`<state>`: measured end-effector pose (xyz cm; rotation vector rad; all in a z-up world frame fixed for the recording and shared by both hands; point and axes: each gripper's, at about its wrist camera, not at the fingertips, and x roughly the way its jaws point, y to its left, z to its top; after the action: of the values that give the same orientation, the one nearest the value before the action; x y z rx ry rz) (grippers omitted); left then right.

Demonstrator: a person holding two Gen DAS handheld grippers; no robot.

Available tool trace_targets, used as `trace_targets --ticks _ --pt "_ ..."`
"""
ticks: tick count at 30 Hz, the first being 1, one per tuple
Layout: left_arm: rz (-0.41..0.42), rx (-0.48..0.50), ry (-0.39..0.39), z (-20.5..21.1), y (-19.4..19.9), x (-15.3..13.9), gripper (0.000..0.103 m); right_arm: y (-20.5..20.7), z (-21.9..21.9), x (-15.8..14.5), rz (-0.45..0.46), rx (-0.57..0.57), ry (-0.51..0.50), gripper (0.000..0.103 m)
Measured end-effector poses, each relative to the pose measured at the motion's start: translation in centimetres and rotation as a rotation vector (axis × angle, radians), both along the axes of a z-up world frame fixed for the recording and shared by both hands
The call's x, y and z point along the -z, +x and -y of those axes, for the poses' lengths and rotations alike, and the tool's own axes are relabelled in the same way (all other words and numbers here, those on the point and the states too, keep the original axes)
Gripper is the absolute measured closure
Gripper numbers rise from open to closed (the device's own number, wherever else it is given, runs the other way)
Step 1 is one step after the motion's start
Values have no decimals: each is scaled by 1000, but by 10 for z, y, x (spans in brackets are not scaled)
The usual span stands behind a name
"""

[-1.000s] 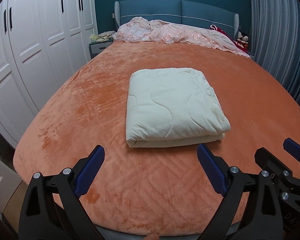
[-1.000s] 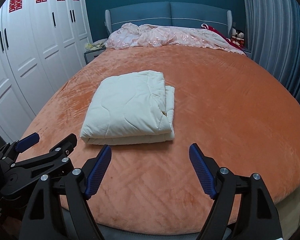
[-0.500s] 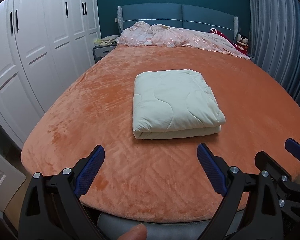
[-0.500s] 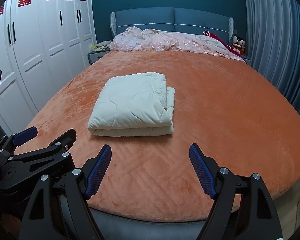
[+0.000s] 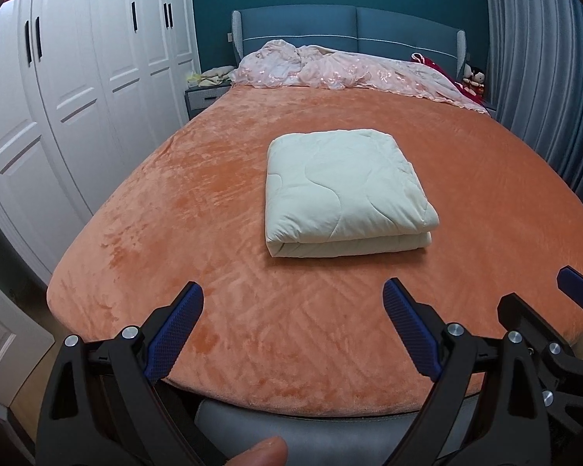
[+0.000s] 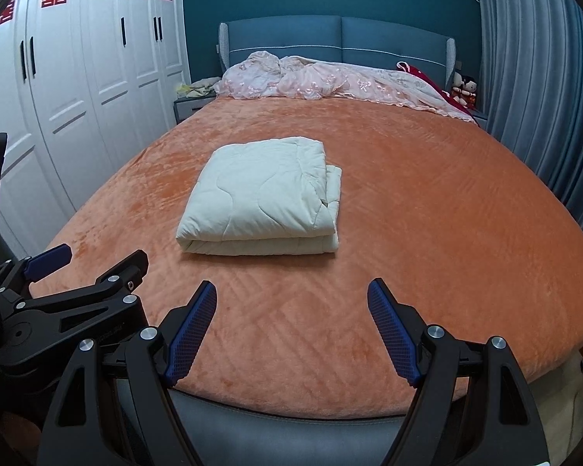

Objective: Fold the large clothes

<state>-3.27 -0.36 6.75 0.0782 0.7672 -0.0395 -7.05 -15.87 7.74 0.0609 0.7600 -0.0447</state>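
Bed [image 5: 221, 209]: orange plush cover fills mid-frame in both views.
Quilt [image 5: 342, 190]: cream, folded to a thick rectangle, lying centre-frame on the bed, above and well apart from both grippers.
Left gripper [image 5: 293, 330]: lower frame, jaws spread wide, nothing between them.
Right gripper [image 6: 291, 326]: lower frame, likewise released, empty.
Fingertip [image 5: 260, 452]: bottom edge, possibly a thumb.

Fingertip [image 5: 260, 452] cut off at btm
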Motion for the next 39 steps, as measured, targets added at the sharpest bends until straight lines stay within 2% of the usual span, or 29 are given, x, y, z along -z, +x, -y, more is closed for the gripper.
trace_targets --ticks 39 --pt "-7 -26 15 -2 -3 7 12 -4 -3 5 -16 22 -3 25"
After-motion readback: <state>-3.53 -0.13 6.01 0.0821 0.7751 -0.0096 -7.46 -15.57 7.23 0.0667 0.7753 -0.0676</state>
